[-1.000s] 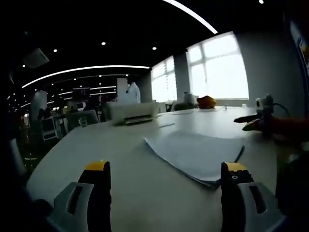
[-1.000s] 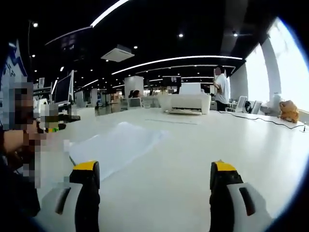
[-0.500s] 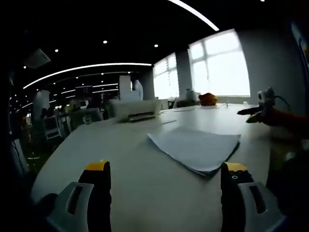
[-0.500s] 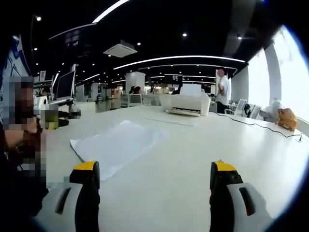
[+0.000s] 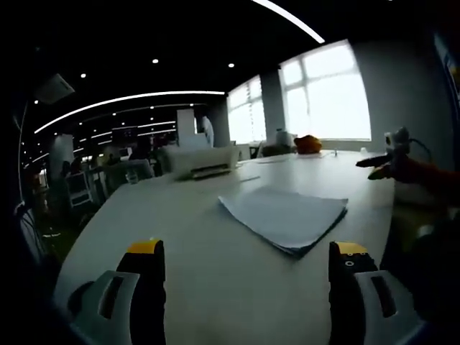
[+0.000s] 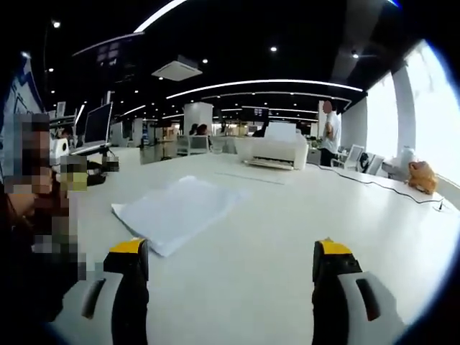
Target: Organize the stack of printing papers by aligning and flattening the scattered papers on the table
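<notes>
A stack of white printing papers lies flat on the white table, its sheets slightly fanned at the edges. In the left gripper view it sits ahead and right of centre, beyond the open left gripper. The same stack appears ahead and left in the right gripper view, past the open right gripper. Both grippers have black fingers with yellow tips and hold nothing. Neither touches the paper.
A white printer stands at the far side of the table, also the printer. A loose sheet lies near it. A cable runs along the table at right. A person stands behind. A hand shows at right.
Both views have pulled back and shifted a little, so the paper stack looks slightly farther away. The stack itself has not moved, and both grippers stay open.
</notes>
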`<control>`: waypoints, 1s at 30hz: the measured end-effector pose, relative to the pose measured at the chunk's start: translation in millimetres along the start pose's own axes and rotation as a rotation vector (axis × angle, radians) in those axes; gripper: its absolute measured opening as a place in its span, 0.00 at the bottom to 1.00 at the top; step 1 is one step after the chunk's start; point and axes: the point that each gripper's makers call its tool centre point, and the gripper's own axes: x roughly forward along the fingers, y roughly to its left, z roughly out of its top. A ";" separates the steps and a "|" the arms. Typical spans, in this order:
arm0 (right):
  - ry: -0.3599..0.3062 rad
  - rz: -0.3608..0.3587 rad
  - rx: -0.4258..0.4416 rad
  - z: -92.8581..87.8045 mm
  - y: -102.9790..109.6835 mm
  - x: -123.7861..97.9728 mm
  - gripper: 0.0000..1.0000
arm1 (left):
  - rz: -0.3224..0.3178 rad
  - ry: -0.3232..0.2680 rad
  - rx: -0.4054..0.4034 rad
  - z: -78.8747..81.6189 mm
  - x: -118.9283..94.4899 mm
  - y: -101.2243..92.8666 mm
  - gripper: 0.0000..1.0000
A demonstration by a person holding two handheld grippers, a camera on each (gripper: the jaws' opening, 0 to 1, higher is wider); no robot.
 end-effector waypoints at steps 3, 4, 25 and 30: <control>0.003 0.003 0.007 0.4 2.5 -5.6 0.90 | 0.004 0.004 -0.008 -0.3 -7.3 -2.0 0.97; 0.004 0.004 0.008 0.5 4.3 -7.8 0.90 | 0.004 0.004 -0.010 -0.3 -9.7 -3.1 0.97; 0.002 0.025 0.027 0.6 29.1 -42.2 0.90 | -0.008 0.030 -0.032 -4.3 -48.6 -16.5 0.97; 0.010 0.027 0.034 -3.4 32.6 -46.1 0.90 | -0.007 0.036 -0.028 -3.9 -52.8 -18.0 0.97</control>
